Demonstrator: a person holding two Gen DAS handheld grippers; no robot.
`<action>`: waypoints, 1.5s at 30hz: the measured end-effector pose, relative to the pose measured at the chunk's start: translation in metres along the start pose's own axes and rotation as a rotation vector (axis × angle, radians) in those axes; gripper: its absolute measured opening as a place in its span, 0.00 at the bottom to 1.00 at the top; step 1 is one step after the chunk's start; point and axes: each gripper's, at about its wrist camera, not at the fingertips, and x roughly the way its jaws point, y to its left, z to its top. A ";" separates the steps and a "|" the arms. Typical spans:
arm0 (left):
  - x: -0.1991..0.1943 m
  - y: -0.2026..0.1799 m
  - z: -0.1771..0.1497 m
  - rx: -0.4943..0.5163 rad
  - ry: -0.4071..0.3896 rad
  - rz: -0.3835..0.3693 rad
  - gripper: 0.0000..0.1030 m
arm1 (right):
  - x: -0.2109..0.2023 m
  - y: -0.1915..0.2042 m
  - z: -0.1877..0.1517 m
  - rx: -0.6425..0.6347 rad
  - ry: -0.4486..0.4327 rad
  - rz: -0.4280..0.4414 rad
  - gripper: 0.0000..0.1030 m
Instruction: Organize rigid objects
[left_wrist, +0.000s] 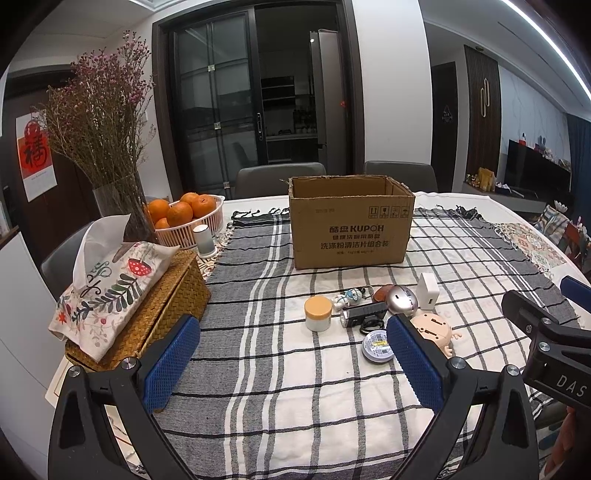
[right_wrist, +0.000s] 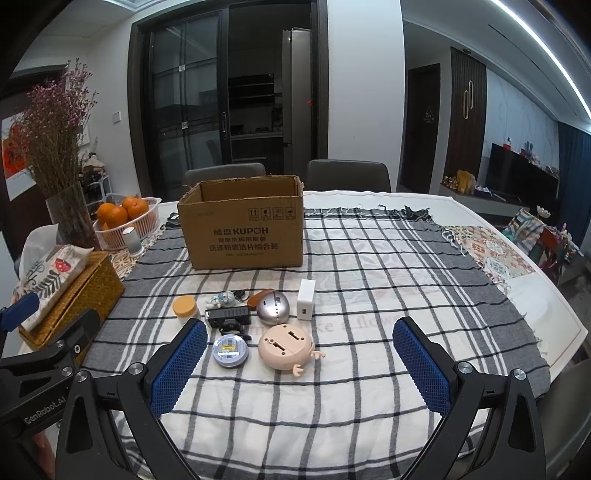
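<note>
Broadly, most of each frame is being filled by a round table (right_wrist: 546, 332) that is being covered by a checked cloth (right_wrist: 369, 266). An open cardboard box (right_wrist: 245, 230) is being shown upright at the centre of both views, just above the middle. At the left edge of the left wrist view, a woven tissue box (left_wrist: 173, 299) is being partly draped by a printed fabric cover, with a vase of dried flowers (left_wrist: 99, 122) and a white basket of oranges (left_wrist: 188, 221) being seen above it.

Along the bottom of each view, the left gripper (left_wrist: 293, 363) and the right gripper (right_wrist: 301, 363) are being held wide apart over the cloth, nothing being gripped between the blue pads.

Below the box, a cluster of small things is being shown lying close together: a beige round toy (right_wrist: 286, 345) with small limbs, a silver dome (right_wrist: 273, 306), a white charger block (right_wrist: 306, 304) standing upright, a black device (right_wrist: 228, 316), a round tin (right_wrist: 229, 350), a yellow-lidded jar (right_wrist: 184, 307) and a small figurine (right_wrist: 221, 298)
</note>
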 end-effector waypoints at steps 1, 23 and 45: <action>0.000 0.000 0.000 -0.001 0.001 -0.001 1.00 | 0.000 0.000 0.000 0.000 0.000 -0.001 0.99; 0.015 -0.008 -0.008 0.031 0.050 -0.034 1.00 | 0.007 -0.001 -0.003 -0.010 0.023 0.011 0.99; 0.095 -0.060 -0.044 0.305 0.115 -0.223 0.96 | 0.104 -0.008 -0.030 -0.132 0.199 0.138 0.98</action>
